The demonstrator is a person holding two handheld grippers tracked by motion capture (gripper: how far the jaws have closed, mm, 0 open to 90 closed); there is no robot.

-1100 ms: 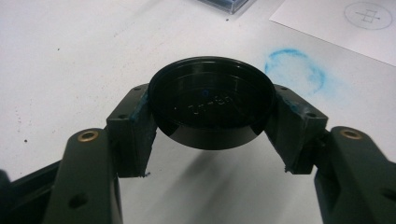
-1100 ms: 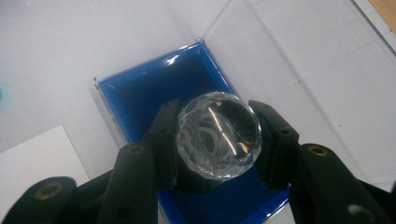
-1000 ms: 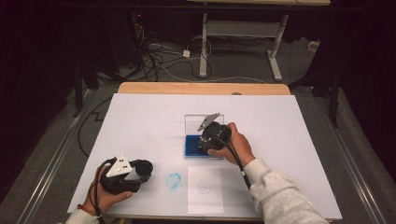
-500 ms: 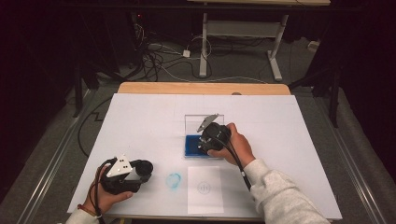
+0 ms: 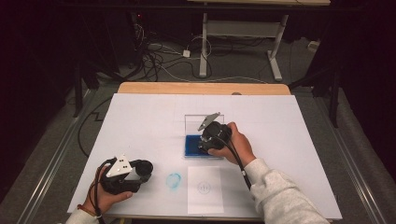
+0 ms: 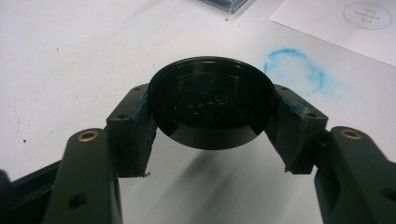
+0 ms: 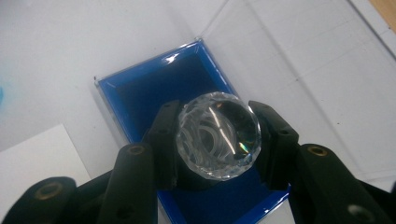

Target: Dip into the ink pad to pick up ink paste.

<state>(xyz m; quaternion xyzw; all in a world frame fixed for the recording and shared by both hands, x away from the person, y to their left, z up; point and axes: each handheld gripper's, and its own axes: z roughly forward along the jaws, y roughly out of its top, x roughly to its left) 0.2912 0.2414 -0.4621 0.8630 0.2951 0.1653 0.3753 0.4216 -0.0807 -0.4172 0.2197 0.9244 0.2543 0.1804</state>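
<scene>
Right gripper view: a clear faceted glass ball (image 7: 218, 134) sits pinched between the two black jaws of the right tongs (image 7: 218, 140), just above a shallow blue-lined box (image 7: 140, 100). I cannot tell whether the ball touches the blue lining. The part of the box not hidden by the ball holds nothing else. Its clear lid (image 7: 299, 70) stands open on the far side, hinged along the box's edge.

In the high view the right tongs (image 5: 204, 144) hang over the same blue box (image 5: 191, 145) near the middle of the white tabletop (image 5: 303, 140), with the clear lid (image 5: 192, 122) upright behind it.

In the left gripper view a round black lid (image 6: 212, 105) is pinched at its rim between the blue-smeared pads (image 6: 140, 119) of the left tongs (image 6: 212, 126), held off the tabletop, its shadow falling beneath. Raised lettering runs across its top, too faint to read. Beyond it lies a smudged blue ring stain (image 6: 294, 70) on the tabletop, and farther off a white sheet of paper (image 6: 327, 23) printed with a small circle and cross mark.

In the high view the left tongs (image 5: 140, 172) rest near the front-left corner, well apart from the box, the stain (image 5: 173, 181) between them and the paper (image 5: 205, 189).
</scene>
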